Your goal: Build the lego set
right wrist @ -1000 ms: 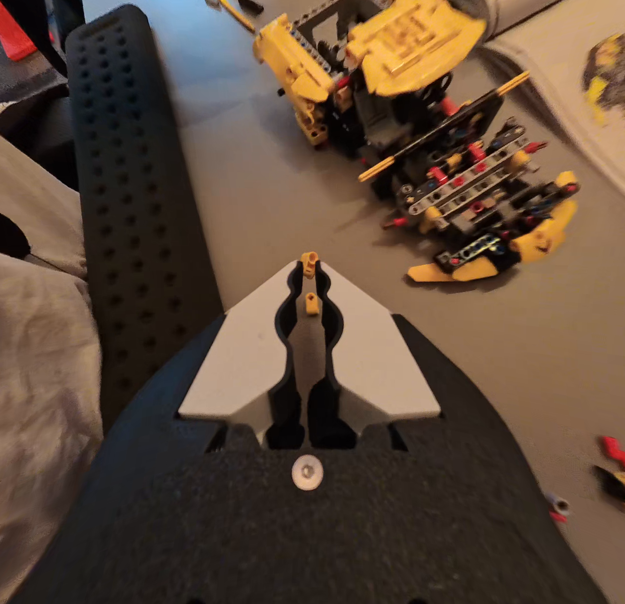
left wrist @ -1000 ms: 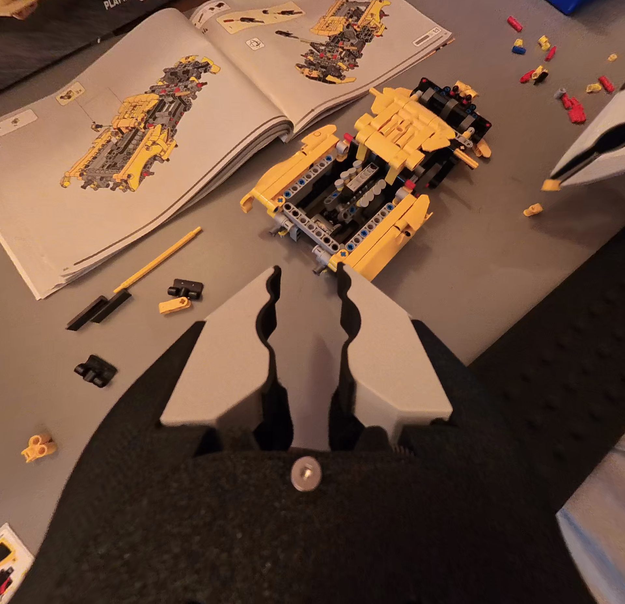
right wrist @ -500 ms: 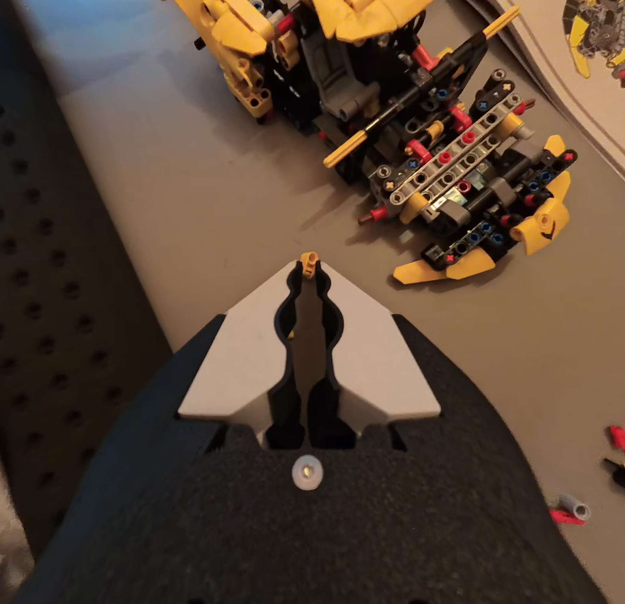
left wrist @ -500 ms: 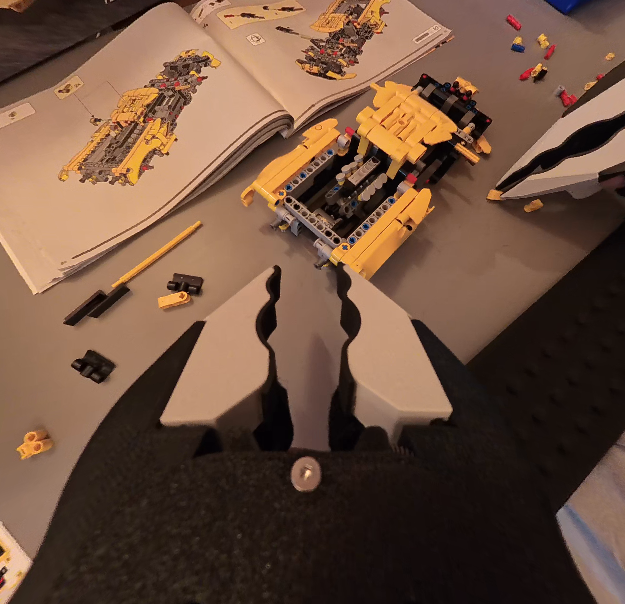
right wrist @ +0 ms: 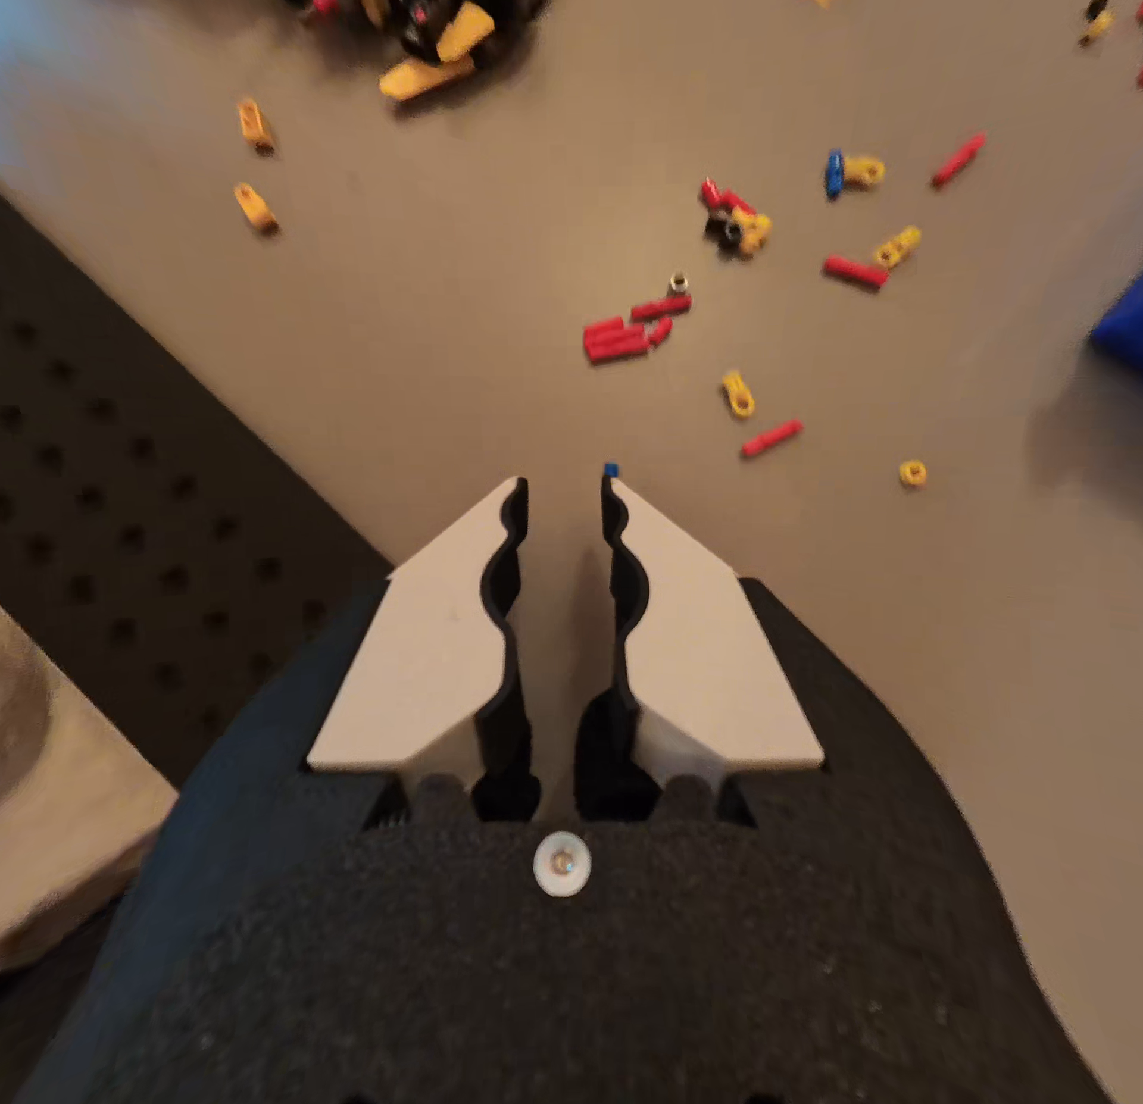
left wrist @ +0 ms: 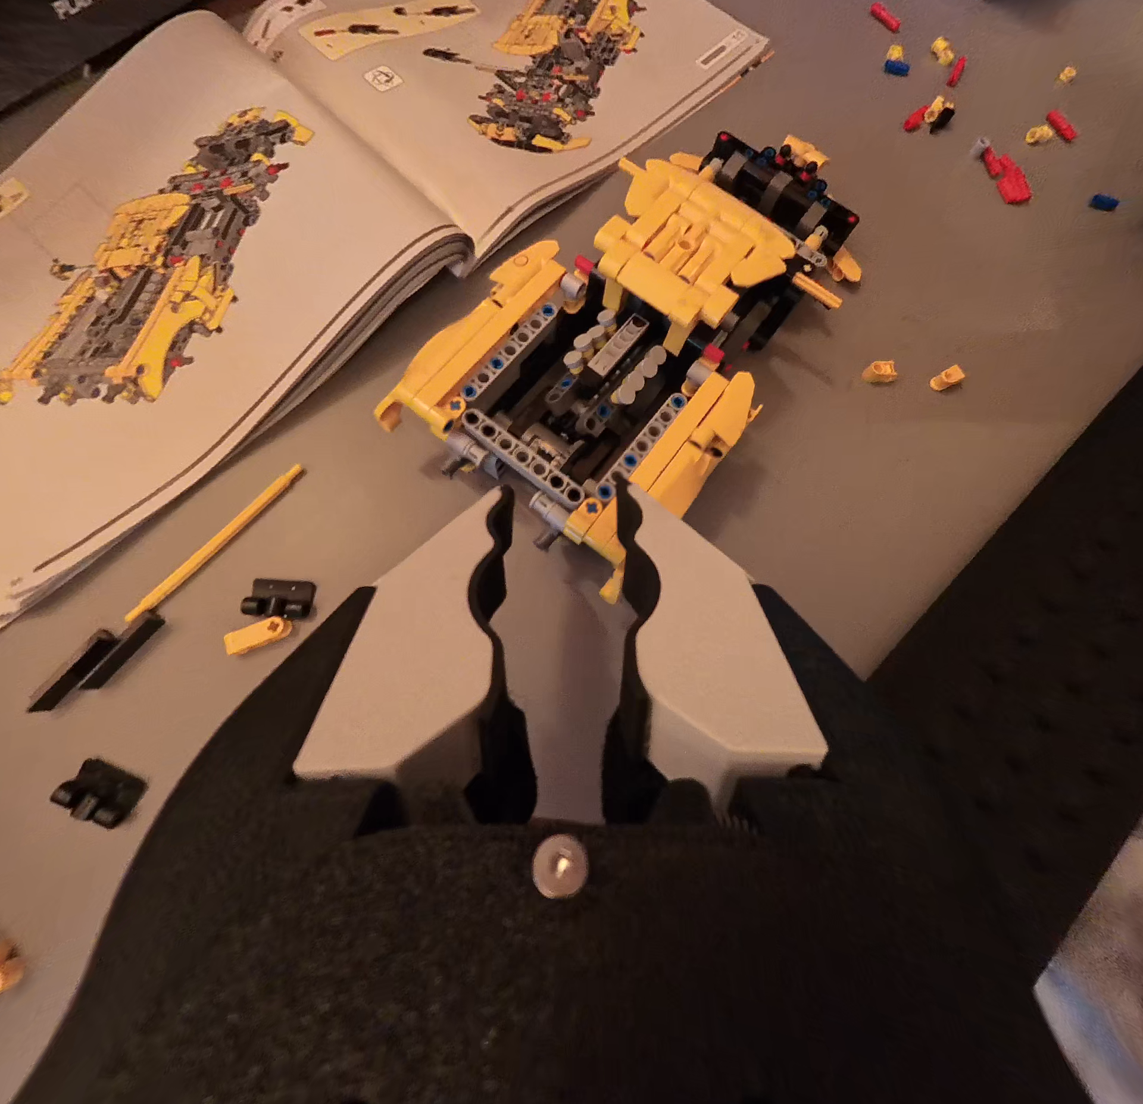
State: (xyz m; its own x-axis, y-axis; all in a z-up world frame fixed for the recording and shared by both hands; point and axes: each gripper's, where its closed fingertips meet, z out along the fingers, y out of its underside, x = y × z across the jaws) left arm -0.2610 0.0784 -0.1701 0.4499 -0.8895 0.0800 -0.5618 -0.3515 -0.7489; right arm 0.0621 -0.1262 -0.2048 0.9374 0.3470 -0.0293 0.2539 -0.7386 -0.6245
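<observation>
My left gripper [left wrist: 561, 498] is spread, empty, at the yellow car model's [left wrist: 618, 344] near corner. Right gripper [right wrist: 564, 479] spread, empty, above the grey table [right wrist: 433, 307]; small blue pin [right wrist: 611, 469] at its tip.

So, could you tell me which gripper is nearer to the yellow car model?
Left. The left gripper sits open at the yellow car model's near end; the right gripper is open farther off, among loose pieces.

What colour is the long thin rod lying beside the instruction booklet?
Yellow; the rod shows best in the left wrist view.
</observation>
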